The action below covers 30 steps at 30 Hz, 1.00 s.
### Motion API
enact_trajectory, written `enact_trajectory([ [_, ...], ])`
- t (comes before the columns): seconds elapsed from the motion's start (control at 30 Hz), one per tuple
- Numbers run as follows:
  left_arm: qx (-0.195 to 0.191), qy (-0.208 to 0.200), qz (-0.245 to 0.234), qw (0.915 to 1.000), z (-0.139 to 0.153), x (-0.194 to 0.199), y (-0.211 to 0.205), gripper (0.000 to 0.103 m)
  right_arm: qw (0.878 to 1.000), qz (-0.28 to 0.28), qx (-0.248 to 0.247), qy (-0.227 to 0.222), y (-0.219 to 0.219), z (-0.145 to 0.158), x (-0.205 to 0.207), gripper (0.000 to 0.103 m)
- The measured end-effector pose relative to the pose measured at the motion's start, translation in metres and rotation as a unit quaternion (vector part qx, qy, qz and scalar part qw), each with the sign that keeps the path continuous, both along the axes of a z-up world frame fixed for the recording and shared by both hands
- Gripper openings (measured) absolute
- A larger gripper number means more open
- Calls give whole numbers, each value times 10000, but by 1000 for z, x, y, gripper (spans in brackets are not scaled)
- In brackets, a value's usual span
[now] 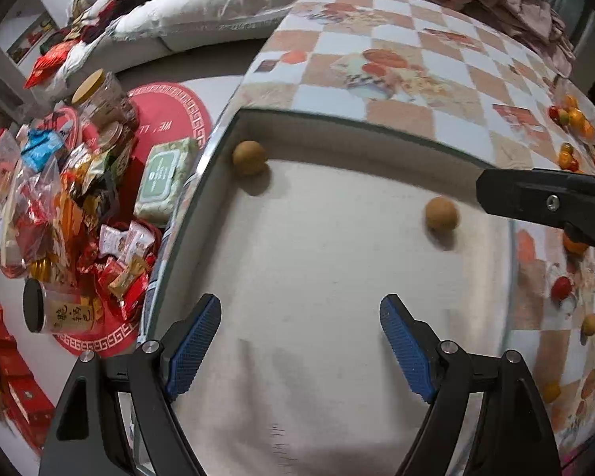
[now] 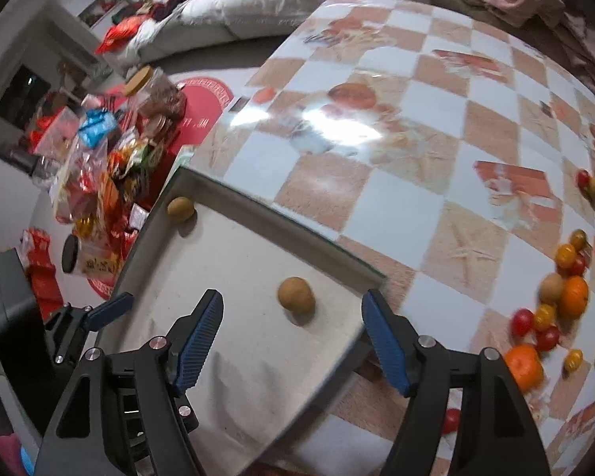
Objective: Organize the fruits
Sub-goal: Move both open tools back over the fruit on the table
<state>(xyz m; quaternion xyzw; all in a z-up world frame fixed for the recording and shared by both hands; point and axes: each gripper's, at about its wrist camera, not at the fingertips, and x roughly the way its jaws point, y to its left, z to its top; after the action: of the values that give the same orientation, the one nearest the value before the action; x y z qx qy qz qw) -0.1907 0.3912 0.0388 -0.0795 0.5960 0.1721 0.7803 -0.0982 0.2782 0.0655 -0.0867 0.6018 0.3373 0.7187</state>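
Blue-padded jaws of the left gripper (image 1: 300, 347) stand wide open with nothing between them, hanging over the pale floor of a metal tray (image 1: 218, 135). Ahead of them and to their left, a brown fruit (image 1: 249, 158) sits in the tray's far corner against the rim. A second brown fruit (image 1: 441, 214) lies ahead and to the right, near the tray's right edge, just beside the dark tip of the other tool.

Jaws of the right gripper (image 2: 292, 329) are also wide apart and grip nothing. That second fruit (image 2: 296, 295) lies on the tray floor just ahead of them, between the two pads' lines but clear of both. The right pad hangs over the tray's near corner, where it meets the checkered worktop (image 2: 416, 182).

To the right of these jaws, loose on the worktop, is a scatter of oranges (image 2: 574, 296), small red tomatoes (image 2: 522, 322) and yellow ones.
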Motion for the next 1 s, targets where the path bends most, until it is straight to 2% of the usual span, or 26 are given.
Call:
enact_trajectory([
  [0.23, -40, -149, -401, 9991, 16, 20, -40, 84, 9987, -513, 21, -19, -52, 13, 10, 76],
  [0.57, -212, -334, -1101, 9931, 34, 44, -108, 84, 9916, -1263, -281, -78, -146, 15, 21, 76],
  [0.83, -451, -163, -1504, 9875, 19, 54, -160, 84, 9813, -1821, -626, 55, -216, -1, 22, 76],
  [1.0, -517, -48, -1608, 9856, 5, 58, -180, 84, 9766, -2007, -765, 128, -242, -12, 22, 76],
])
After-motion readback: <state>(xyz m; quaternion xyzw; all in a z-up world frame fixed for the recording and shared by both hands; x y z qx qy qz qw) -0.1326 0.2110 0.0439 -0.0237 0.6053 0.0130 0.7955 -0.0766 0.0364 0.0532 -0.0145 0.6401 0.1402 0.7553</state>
